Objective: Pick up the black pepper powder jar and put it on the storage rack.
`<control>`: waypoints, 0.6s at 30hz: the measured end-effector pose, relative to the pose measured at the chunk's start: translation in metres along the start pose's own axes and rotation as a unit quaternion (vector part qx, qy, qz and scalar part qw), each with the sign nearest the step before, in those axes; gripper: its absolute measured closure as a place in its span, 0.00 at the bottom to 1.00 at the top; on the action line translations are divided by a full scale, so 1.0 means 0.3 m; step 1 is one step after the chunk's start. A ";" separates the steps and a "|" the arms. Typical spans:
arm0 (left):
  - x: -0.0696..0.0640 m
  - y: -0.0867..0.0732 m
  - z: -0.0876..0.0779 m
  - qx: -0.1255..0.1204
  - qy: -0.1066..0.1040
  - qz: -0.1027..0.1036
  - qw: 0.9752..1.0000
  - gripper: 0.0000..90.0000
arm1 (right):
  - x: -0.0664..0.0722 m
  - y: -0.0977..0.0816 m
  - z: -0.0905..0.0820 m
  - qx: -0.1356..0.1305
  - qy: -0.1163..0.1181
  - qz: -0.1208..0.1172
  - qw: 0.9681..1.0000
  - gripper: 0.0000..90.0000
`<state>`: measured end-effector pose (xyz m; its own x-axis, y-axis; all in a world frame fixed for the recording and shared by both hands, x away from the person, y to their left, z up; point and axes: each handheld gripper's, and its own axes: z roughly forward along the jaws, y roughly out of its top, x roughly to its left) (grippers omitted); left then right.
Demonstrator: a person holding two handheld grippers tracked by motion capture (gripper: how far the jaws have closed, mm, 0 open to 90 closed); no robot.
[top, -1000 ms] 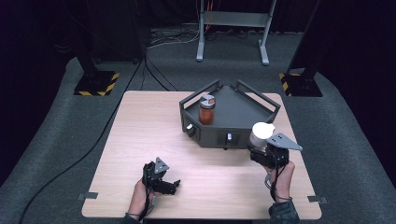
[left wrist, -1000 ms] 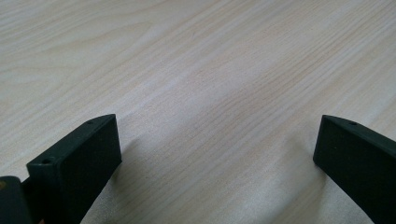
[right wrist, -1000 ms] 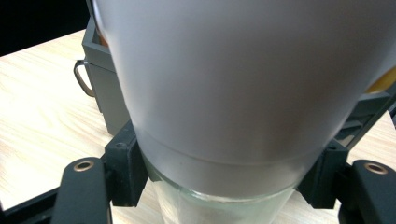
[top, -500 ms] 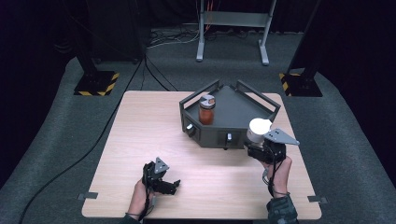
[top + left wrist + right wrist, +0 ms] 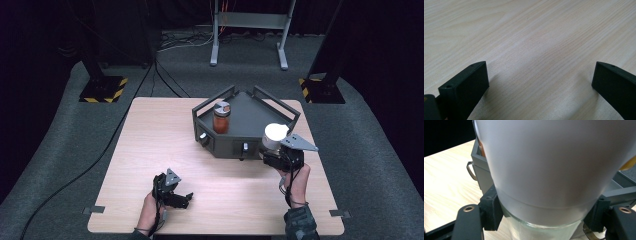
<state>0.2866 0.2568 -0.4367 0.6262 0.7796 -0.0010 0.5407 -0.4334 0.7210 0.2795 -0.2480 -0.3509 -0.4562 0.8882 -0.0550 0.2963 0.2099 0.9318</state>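
- White-lidded jar is the piece we have in hand: we hold it upright in our right gripper, fingers clamped on the glass just under the lid, at the near right corner of the dark tray.
- Closest to us, our left gripper rests low over the bare tabletop, fingers spread wide with nothing between them.
- We judge the work about half done: one jar with a reddish filling already stands inside the tray near its left wall, while ours is gripped at the tray's edge and not yet set down.
- We cannot tell whether our jar hangs above the tray floor or just outside its front wall.
- What is left, as we read it: carry the jar over the wall, lower it beside the other, and let go.
- Light wood grain covers the tabletop, and nothing else lies on it.
- Beyond it we see grey carpet, loose cables, two black stands with yellow-striped bases, a metal frame and dark curtains.
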 end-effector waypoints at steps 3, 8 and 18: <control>0.000 0.000 0.000 0.000 0.000 0.000 1.000 0.01 | -0.001 0.005 0.004 -0.001 0.001 -0.001 1.000 0.33; 0.000 0.000 0.000 0.000 0.000 0.000 1.000 0.01 | -0.002 0.015 0.010 -0.001 0.003 -0.001 1.000 0.33; 0.000 0.000 0.000 0.000 0.000 0.000 1.000 0.01 | -0.013 0.029 0.024 -0.002 0.007 0.004 1.000 0.33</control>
<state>0.2865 0.2568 -0.4366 0.6265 0.7794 -0.0007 0.5404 -0.4337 0.7210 0.2898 -0.2467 -0.3453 -0.4659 0.8838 -0.0430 0.2957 0.2014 0.9338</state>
